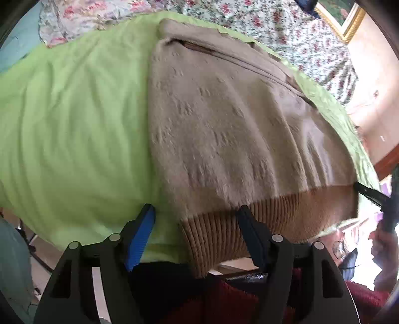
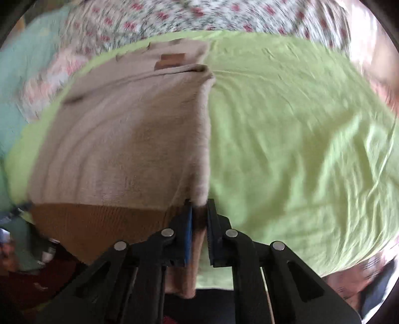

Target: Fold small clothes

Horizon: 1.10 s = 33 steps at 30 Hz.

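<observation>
1. The beige knitted sweater (image 1: 224,129) lies spread on a lime-green sheet (image 1: 74,124) that covers the bed, its brown ribbed hem (image 1: 224,236) hanging over the near edge towards the cameras.
2. Left gripper (image 1: 197,224): jaws stand wide apart, one blue-padded finger (image 1: 139,236) over the green sheet, the other black finger (image 1: 251,236) over the ribbed hem. The sweater's left hem corner sits between them, and the pads do not press on it.
3. Right gripper (image 2: 199,219): jaws pinched close together, and a fold of beige fabric at the sweater's right edge (image 2: 202,149) is clamped between the pads. That's a firm grip on the garment's lower right corner.
4. In the right wrist view the sweater fills the left half, the bare green sheet the right half; the picture is blurred.
5. Up top, the collar end (image 2: 184,64) with a brown patch rests near the far edge of the sheet.
6. Beyond the sheet, a floral bedspread (image 1: 249,22) runs along the back.
7. A gilt picture frame (image 1: 349,22) shows in the left view's upper right corner.
</observation>
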Each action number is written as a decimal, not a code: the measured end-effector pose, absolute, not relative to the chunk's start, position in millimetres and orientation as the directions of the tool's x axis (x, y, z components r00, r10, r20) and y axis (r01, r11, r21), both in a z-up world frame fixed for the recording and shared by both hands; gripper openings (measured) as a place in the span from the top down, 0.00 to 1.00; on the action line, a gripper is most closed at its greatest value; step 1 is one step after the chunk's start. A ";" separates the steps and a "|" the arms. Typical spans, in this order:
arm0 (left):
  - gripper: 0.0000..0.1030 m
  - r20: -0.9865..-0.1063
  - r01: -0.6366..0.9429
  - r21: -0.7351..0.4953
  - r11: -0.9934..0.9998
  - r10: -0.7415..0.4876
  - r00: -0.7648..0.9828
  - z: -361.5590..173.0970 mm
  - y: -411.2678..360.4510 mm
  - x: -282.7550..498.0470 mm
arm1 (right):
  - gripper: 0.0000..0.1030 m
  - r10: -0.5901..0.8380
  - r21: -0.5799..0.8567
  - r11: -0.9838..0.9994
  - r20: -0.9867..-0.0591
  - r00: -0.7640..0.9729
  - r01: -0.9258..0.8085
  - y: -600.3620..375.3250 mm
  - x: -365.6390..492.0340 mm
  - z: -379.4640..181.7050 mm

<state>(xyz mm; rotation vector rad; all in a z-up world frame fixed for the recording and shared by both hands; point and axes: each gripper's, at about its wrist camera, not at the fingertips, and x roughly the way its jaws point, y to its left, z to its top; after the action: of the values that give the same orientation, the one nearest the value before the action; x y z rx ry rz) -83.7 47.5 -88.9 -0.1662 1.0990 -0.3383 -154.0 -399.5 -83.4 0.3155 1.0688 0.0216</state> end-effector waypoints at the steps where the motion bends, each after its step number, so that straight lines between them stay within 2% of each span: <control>1: 0.29 -0.835 0.201 -0.322 0.925 -0.378 0.400 -91.0 49.2 -85.6 | 0.87 0.214 0.325 0.934 -0.841 0.497 0.147 -405.7 -157.2 -84.9; 3: 0.27 -0.818 0.223 -0.365 0.904 -0.426 0.387 -94.8 53.1 -90.4 | 0.71 0.303 0.437 0.886 -0.798 0.521 0.153 -414.4 -162.1 -89.2; 4: 0.27 -0.813 0.226 -0.376 0.899 -0.437 0.385 -95.6 54.3 -90.9 | 0.55 0.324 0.462 0.875 -0.783 0.531 0.148 -415.3 -163.3 -90.7; 5: 0.27 -0.803 0.224 -0.398 0.890 -0.456 0.384 -95.9 56.6 -91.2 | 0.49 0.340 0.481 0.865 -0.768 0.543 0.139 -415.7 -164.3 -91.8; 9: 0.28 -0.750 0.190 -0.505 0.842 -0.538 0.385 -97.5 66.4 -86.6 | 0.47 0.413 0.541 0.837 -0.726 0.550 0.085 -412.5 -159.6 -97.5; 11: 0.35 -0.732 0.181 -0.534 0.826 -0.559 0.389 -97.4 70.2 -83.8 | 0.47 0.453 0.567 0.822 -0.707 0.542 0.053 -410.4 -154.4 -101.7; 13: 0.49 -0.718 0.180 -0.561 0.808 -0.583 0.381 -98.0 72.9 -81.7 | 0.47 0.475 0.579 0.815 -0.696 0.538 0.028 -410.7 -151.0 -104.0; 18: 0.53 -0.704 0.193 -0.583 0.789 -0.609 0.367 -98.5 74.4 -77.6 | 0.47 0.524 0.589 0.807 -0.683 0.510 -0.040 -411.8 -146.2 -107.1; 19: 0.58 -0.701 0.205 -0.583 0.786 -0.614 0.362 -96.9 70.7 -76.8 | 0.47 0.529 0.589 0.807 -0.683 0.504 -0.049 -409.8 -144.5 -108.5; 20: 0.64 -0.700 0.220 -0.581 0.784 -0.619 0.355 -95.2 66.9 -75.8 | 0.47 0.533 0.587 0.807 -0.684 0.498 -0.056 -408.7 -142.4 -109.5; 21: 0.77 -0.700 0.231 -0.580 0.781 -0.623 0.348 -94.2 64.8 -76.7 | 0.48 0.533 0.583 0.810 -0.687 0.493 -0.064 -406.1 -142.6 -109.0; 22: 0.80 -0.706 0.240 -0.575 0.782 -0.622 0.338 -95.0 62.4 -76.4 | 0.50 0.531 0.573 0.816 -0.693 0.487 -0.075 -402.3 -141.0 -108.3; 23: 0.80 -0.716 0.238 -0.569 0.787 -0.617 0.328 -98.8 61.7 -75.3 | 0.55 0.529 0.567 0.820 -0.697 0.484 -0.080 -400.9 -141.8 -108.8; 25: 0.82 -0.712 0.223 -0.593 0.774 -0.633 0.305 -108.6 64.7 -72.4 | 0.58 0.523 0.554 0.828 -0.711 0.471 -0.083 -397.3 -139.9 -112.8; 26: 0.82 -0.701 0.214 -0.610 0.763 -0.645 0.305 -109.5 68.4 -71.6 | 0.63 0.518 0.549 0.832 -0.713 0.472 -0.082 -397.2 -139.4 -114.3; 27: 0.86 -0.698 0.211 -0.614 0.761 -0.647 0.307 -109.6 69.3 -72.0 | 0.66 0.515 0.548 0.833 -0.717 0.471 -0.077 -398.3 -139.0 -115.2; 28: 0.91 -0.701 0.215 -0.604 0.767 -0.640 0.316 -108.4 70.6 -73.0 | 0.78 0.512 0.547 0.834 -0.720 0.469 -0.070 -399.5 -139.0 -115.7; 29: 0.92 -0.703 0.225 -0.591 0.775 -0.631 0.328 -106.5 70.2 -75.2 | 0.91 0.512 0.552 0.832 -0.722 0.465 -0.059 -401.1 -139.4 -117.2; 33: 0.95 -0.660 0.296 -0.557 0.776 -0.630 0.409 -84.6 74.4 -92.9 | 0.92 0.545 0.608 0.793 -0.679 0.492 -0.040 -414.9 -149.2 -118.0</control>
<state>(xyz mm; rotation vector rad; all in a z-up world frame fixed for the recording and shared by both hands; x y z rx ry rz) -92.9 74.4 -84.6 -0.3823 0.9888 -0.6009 -149.2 -414.9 -118.0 0.5698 1.0039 0.3793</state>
